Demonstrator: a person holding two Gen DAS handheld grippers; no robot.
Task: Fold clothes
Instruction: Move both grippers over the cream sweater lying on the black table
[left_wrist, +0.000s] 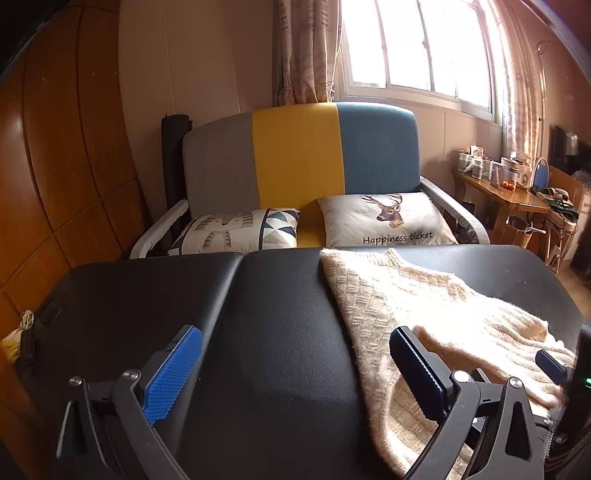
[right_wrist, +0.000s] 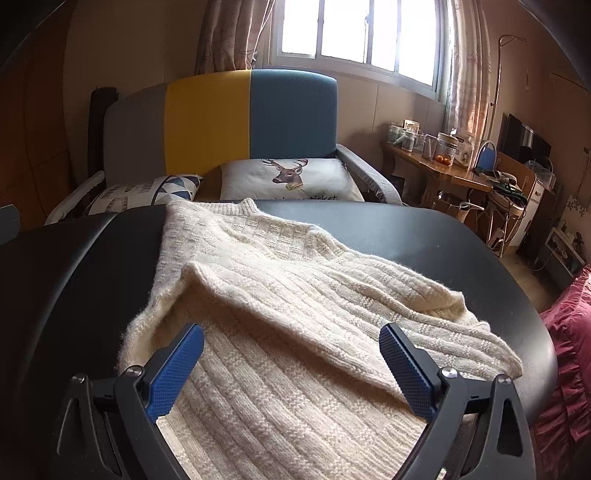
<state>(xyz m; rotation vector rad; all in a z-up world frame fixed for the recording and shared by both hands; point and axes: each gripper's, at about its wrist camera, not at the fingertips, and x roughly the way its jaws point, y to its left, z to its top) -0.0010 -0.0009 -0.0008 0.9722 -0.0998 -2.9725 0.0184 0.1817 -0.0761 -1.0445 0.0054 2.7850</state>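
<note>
Your left tool (left_wrist: 295, 369) is spread wide and holds nothing; its ridged blue pads hang over smooth black table (left_wrist: 266, 295), the right pad touching the sweater's (left_wrist: 406, 291) edge. Your right tool (right_wrist: 291, 369) is also wide apart and empty, above the cream, chunky-knit sweater (right_wrist: 295, 295), which lies rumpled with one sleeve folded across. Bare table stays free left of it; its rounded right edge is near.

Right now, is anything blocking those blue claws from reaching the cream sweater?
Nothing visible. The right gripper hangs open directly over the sweater; the left gripper is open at its edge.
</note>
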